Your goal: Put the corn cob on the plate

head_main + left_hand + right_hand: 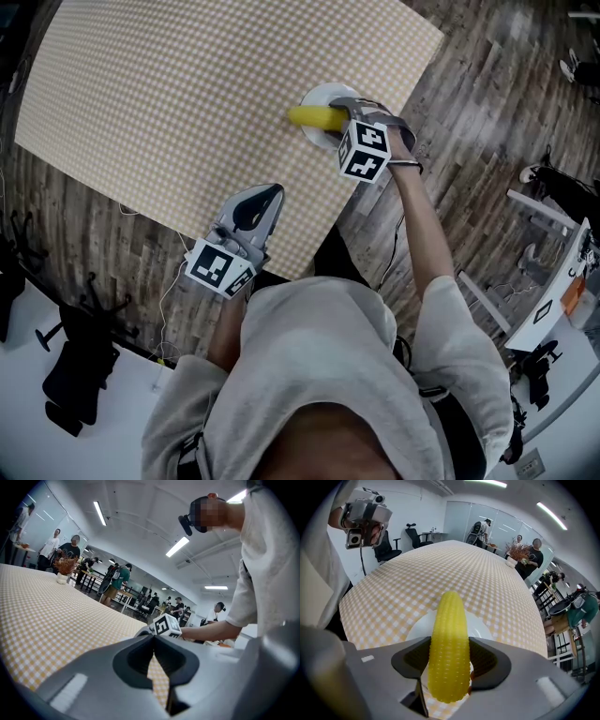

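There's the person in a loose pale grey short-sleeved T-shirt [319, 356], with a thin dark strap [405, 166] at the right wrist. Up on the head sits a silvery camera rig [365, 515], a black cable [361, 557] trailing from it. Now the left gripper [265, 194]: a smooth grey moulded shell, darker jaw pads and a white cube with black square markers [220, 267]. And the right gripper [343, 112] has the same grey build and a matching marker cube [364, 150].
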The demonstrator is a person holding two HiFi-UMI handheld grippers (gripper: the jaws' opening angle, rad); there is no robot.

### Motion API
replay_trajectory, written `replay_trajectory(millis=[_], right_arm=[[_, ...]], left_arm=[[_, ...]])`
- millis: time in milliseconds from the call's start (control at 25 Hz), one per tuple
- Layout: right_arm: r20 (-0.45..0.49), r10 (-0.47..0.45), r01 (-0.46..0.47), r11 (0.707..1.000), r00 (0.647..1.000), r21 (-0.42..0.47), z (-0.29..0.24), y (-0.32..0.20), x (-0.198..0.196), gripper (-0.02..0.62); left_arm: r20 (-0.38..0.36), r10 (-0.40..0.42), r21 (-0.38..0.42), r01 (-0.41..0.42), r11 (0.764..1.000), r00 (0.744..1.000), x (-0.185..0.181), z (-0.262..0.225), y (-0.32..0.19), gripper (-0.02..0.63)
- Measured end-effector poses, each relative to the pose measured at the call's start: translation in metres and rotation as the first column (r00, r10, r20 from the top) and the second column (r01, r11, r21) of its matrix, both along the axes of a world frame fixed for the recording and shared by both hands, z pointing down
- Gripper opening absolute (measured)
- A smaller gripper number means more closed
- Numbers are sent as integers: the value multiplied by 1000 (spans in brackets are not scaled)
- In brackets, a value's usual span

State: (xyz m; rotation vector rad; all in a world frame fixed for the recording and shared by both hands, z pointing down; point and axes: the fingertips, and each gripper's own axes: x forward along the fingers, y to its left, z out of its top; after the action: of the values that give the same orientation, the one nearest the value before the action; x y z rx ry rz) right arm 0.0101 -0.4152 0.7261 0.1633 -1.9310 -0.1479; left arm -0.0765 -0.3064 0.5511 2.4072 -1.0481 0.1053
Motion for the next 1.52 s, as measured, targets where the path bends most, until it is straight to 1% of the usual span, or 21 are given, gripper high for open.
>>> replay_trajectory(millis=[240,360,480,520,880,1040,1120,1240,1280,1320,1400,1520], right_arm=[[26,10,-10,1000,1000,7,-1,1,0,255],[60,16,-17,1000,998,4,-4,2,-2,260],[90,31,-29,999,995,-23,-4,7,-5,317],[93,32,-30,999,995,-19,-4,7,-5,321],[113,40,-45,998,993,43,-14,1,-4,292],[136,47,-57,996,990,70,-25,-2,-2,266],[139,45,-57,995,989,78,-32,-1,-1,243],[150,51,-67,992,987,106,-43,1,-1,180],[158,57,-77,989,986,123,-47,1,-1,134],[167,63,-87,986,984,140,-52,1,-1,73],[184,70,-100,982,980,159,-60,3,-1,16],[194,68,-102,979,979,176,-71,13,3,2]], left_arm=[[-1,0,5,0,1000,1000,0,-1,0,8],[-1,3,9,-3,1000,1000,0,-4,1,8],[-1,3,11,-3,1000,1000,-1,-4,2,8],[0,2,12,-2,1000,1000,-1,-4,2,8],[1,7,19,-7,1000,1000,3,-7,6,8],[3,8,31,-8,1000,1000,6,-11,6,8],[5,8,41,-9,999,1000,7,-16,7,8],[8,10,61,-11,998,1000,9,-25,10,8],[9,11,67,-11,998,1000,10,-27,10,8],[11,12,73,-12,997,1000,11,-30,11,8],[15,11,87,-12,996,1000,14,-36,12,6],[21,8,116,-11,993,1000,19,-49,19,8]])
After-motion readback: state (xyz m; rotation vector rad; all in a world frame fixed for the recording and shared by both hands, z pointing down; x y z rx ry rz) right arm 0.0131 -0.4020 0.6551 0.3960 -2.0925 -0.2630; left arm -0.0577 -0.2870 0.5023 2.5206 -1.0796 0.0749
